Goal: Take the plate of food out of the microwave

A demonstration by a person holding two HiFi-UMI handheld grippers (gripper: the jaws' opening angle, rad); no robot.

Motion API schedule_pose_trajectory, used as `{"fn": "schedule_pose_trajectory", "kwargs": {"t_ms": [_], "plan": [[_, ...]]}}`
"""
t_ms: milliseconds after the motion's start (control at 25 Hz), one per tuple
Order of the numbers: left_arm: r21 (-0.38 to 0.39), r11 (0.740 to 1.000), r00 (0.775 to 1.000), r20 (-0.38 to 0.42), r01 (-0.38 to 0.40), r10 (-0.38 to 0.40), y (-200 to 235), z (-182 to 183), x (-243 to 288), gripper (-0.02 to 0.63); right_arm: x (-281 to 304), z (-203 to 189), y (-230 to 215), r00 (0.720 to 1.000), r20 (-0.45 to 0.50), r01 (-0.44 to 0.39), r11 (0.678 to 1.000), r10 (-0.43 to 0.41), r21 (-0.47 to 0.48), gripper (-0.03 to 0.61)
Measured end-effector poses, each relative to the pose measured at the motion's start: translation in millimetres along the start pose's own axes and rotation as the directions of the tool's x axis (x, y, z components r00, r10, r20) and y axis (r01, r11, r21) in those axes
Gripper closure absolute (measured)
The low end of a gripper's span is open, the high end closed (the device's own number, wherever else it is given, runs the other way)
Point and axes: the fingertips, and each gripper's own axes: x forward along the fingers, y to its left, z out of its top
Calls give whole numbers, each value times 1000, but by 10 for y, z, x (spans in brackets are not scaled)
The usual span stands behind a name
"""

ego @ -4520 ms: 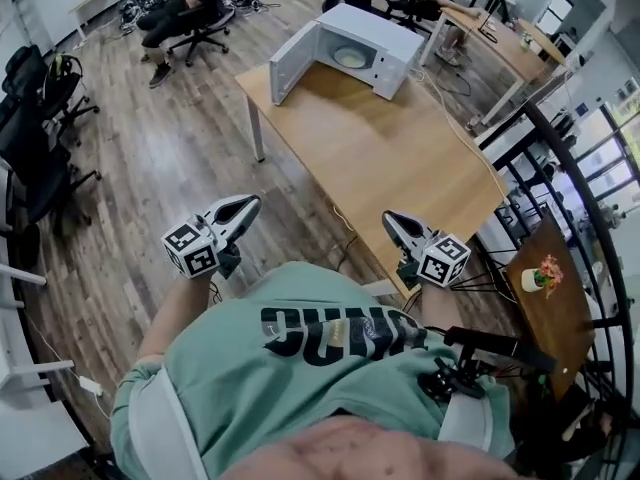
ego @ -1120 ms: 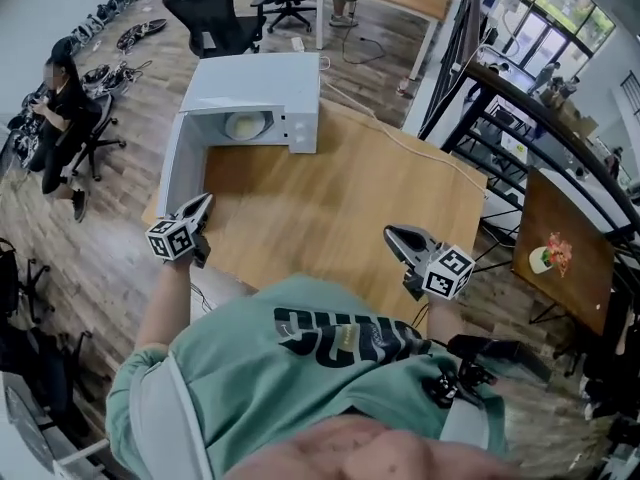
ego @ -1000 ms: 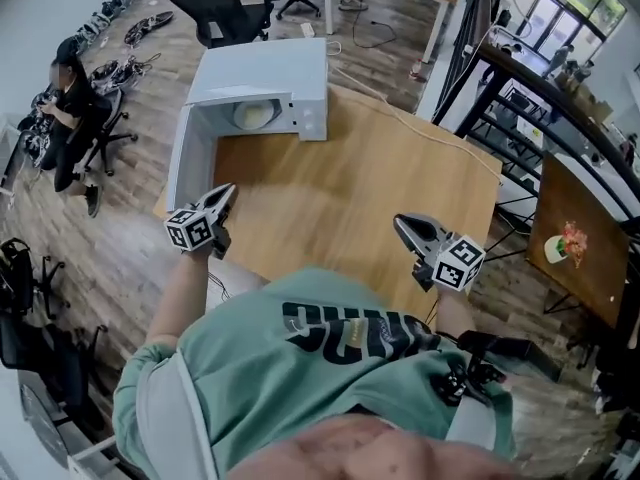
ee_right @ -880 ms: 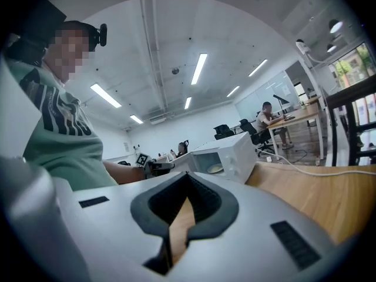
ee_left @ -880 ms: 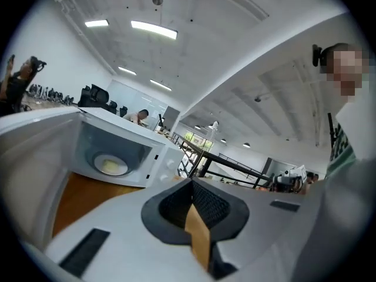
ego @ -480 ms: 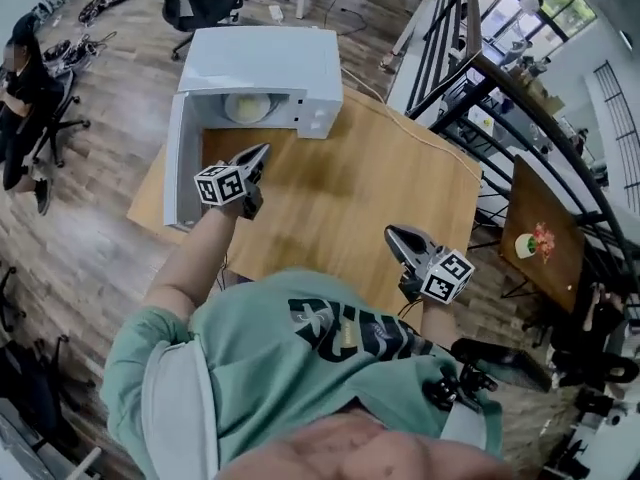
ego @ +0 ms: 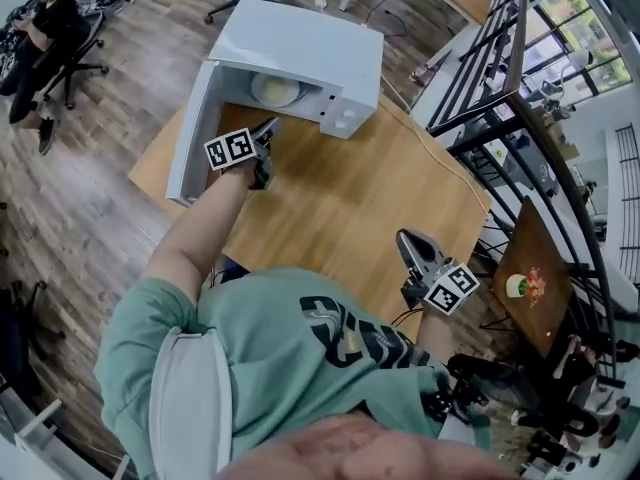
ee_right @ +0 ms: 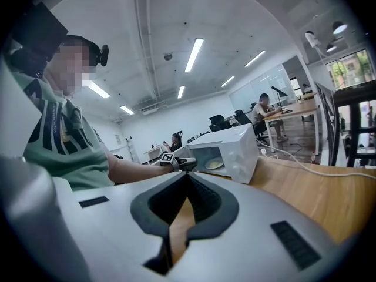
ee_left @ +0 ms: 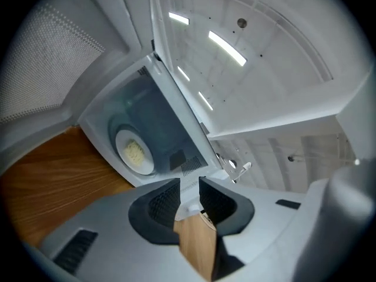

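Observation:
The white microwave (ego: 305, 40) stands at the table's far end with its door (ego: 193, 118) swung open to the left. Inside lies a pale plate of food (ego: 275, 90), also seen in the left gripper view (ee_left: 134, 153) and the right gripper view (ee_right: 214, 164). My left gripper (ego: 268, 128) hovers just in front of the cavity's mouth. Its jaws (ee_left: 189, 194) have just been opening, stand slightly apart and hold nothing. My right gripper (ego: 406, 240) hangs over the table's near right edge, its jaws shut and empty (ee_right: 187, 180).
The wooden table (ego: 350, 203) carries only the microwave and a cable behind it. A black railing (ego: 480, 88) runs along the right. A small table with a flower pot (ego: 517, 286) stands at the right. A seated person (ego: 45, 13) and office chairs are at the far left.
My left gripper has moved forward over the table to the microwave's open front and rolled. The right gripper has stayed near the table's near edge.

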Motion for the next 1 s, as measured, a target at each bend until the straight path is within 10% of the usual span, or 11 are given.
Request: {"fn": "schedule_pose_trajectory", "kwargs": {"t_ms": [640, 1000], "plan": [[-168, 968, 979, 49, -189, 200, 1086, 285, 625, 336, 903, -101, -738, 996, -48, 60, 980, -70, -189, 571], [-208, 904, 926, -31, -374, 377, 1637, 208, 807, 179, 1793, -282, -963, 992, -113, -80, 973, 56, -217, 571]]}}
